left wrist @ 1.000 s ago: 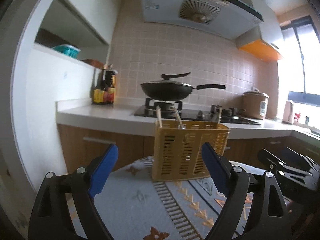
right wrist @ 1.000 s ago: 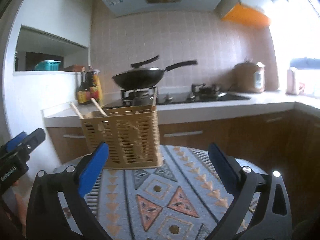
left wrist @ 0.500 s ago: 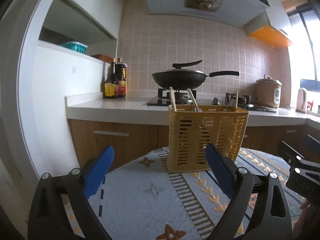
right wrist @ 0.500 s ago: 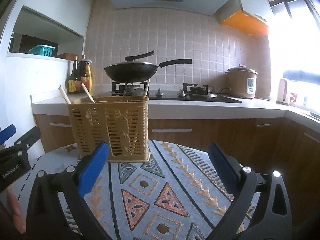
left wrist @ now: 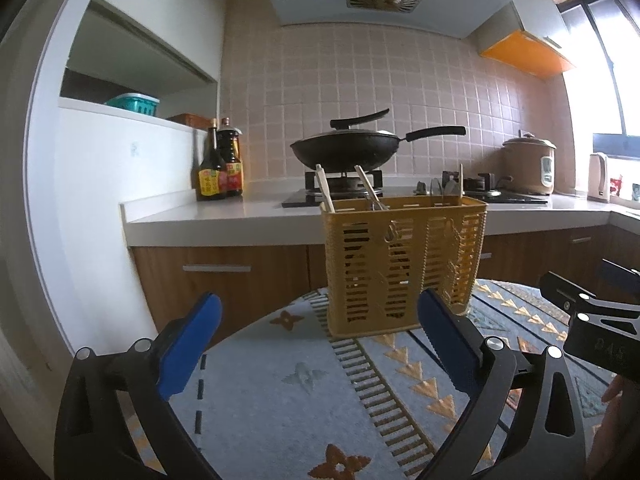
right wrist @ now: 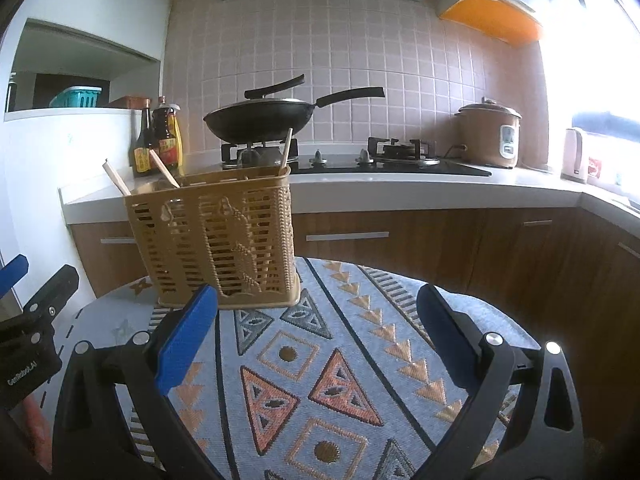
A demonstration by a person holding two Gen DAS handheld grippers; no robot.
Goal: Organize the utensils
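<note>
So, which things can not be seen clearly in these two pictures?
- Lower parts of the utensils: both views, hidden by the basket walls.
- Table front: both views, cut off by the bottom edge and each gripper's frame.
- Bottle labels: too small.
- Window area: right wrist view, overexposed.

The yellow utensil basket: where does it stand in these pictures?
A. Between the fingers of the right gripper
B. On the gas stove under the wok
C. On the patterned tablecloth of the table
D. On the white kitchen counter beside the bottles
C: the yellow utensil basket stands upright on the patterned tablecloth, in front of the counter, with neither gripper holding it.
</note>
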